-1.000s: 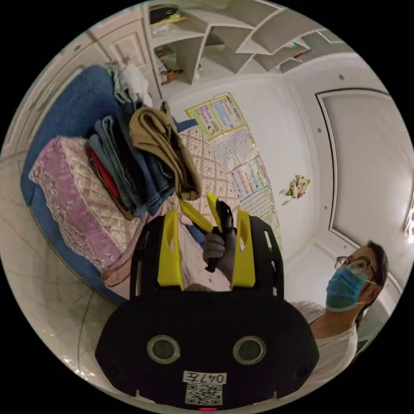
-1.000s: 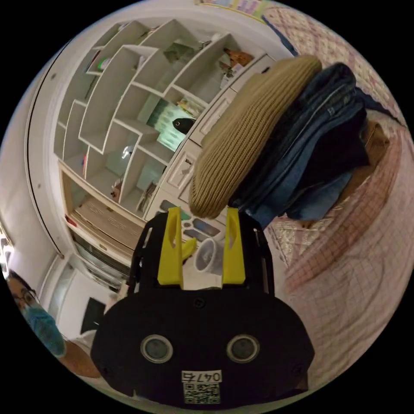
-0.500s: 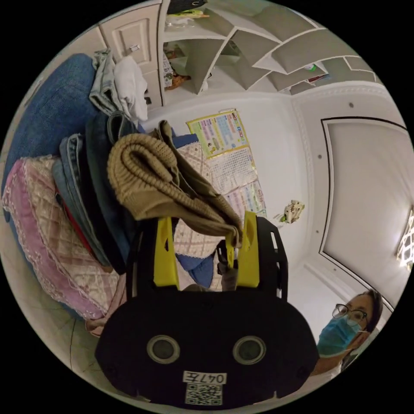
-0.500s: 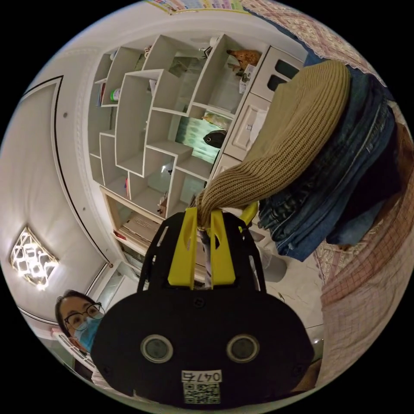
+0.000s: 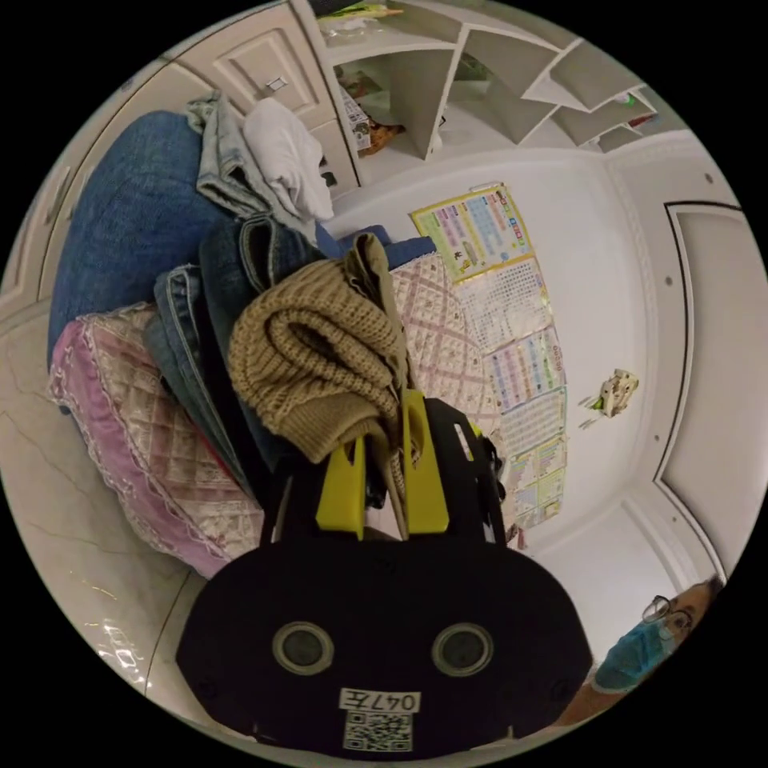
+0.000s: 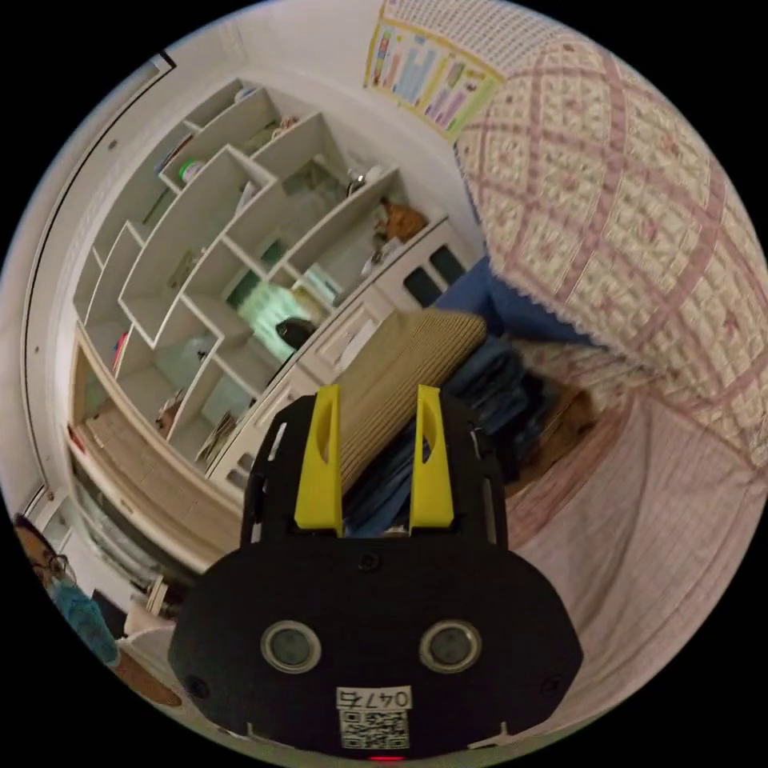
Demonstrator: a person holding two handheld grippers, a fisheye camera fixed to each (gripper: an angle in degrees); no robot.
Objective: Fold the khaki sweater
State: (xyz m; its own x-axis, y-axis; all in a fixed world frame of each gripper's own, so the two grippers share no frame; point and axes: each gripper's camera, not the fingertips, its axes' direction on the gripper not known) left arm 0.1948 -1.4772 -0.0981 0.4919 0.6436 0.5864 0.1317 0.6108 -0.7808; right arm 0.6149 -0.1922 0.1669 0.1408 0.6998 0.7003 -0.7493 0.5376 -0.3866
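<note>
Most of the fold appears complete: the khaki sweater (image 5: 316,368) lies as a folded bundle on the stack of jeans (image 5: 200,320) on the bed (image 6: 640,520), its edge clamped by the left tool (image 5: 384,452), while the right tool (image 6: 374,436) stands open, leaving only release.

Setting: home bedroom. Evidence: bed with pink quilted bedspread (image 5: 152,448) and blue headboard (image 5: 120,232); stack of folded jeans (image 5: 200,336); white built-in shelving (image 6: 200,264) holding household items; learning charts (image 5: 512,320) pinned to wall.
</note>
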